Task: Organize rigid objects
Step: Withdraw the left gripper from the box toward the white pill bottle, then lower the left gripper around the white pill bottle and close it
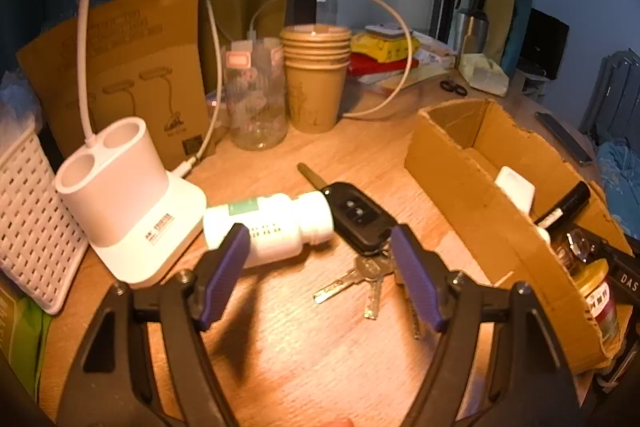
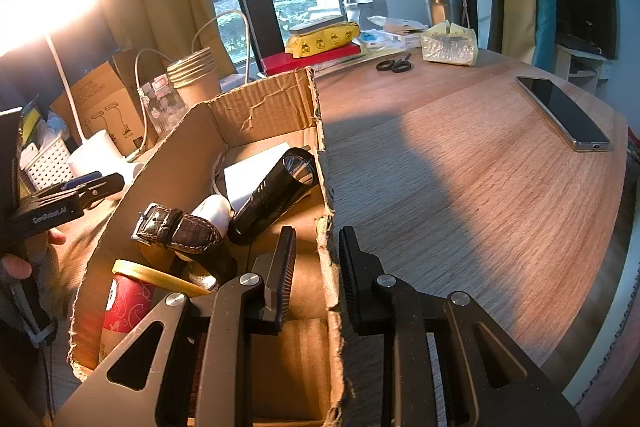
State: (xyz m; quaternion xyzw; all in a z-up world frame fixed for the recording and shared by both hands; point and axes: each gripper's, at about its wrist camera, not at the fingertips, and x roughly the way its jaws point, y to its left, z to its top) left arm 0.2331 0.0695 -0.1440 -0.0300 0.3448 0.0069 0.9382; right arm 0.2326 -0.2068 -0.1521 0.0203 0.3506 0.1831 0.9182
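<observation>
A white pill bottle (image 1: 272, 227) lies on its side on the wooden table, its cap touching a black car key (image 1: 356, 215) with a bunch of metal keys. My left gripper (image 1: 320, 239) hovers open just in front of both, nothing between its purple pads (image 1: 224, 267). To the right stands a torn cardboard box (image 1: 452, 163). My right gripper (image 2: 318, 233) is shut on the box's right wall (image 2: 326, 211). Inside the box lie a black flashlight (image 2: 276, 187), a brown leather watch (image 2: 180, 227), a white item and a yellow-lidded jar (image 2: 128, 299).
A white lamp base (image 1: 132, 203) and a white basket (image 1: 28, 219) stand left of the bottle. Stacked paper cups (image 1: 316, 75), a glass jar (image 1: 256, 103) and a brown carton (image 1: 120, 67) stand behind. Scissors (image 2: 394, 64) and a phone (image 2: 564, 113) lie right of the box.
</observation>
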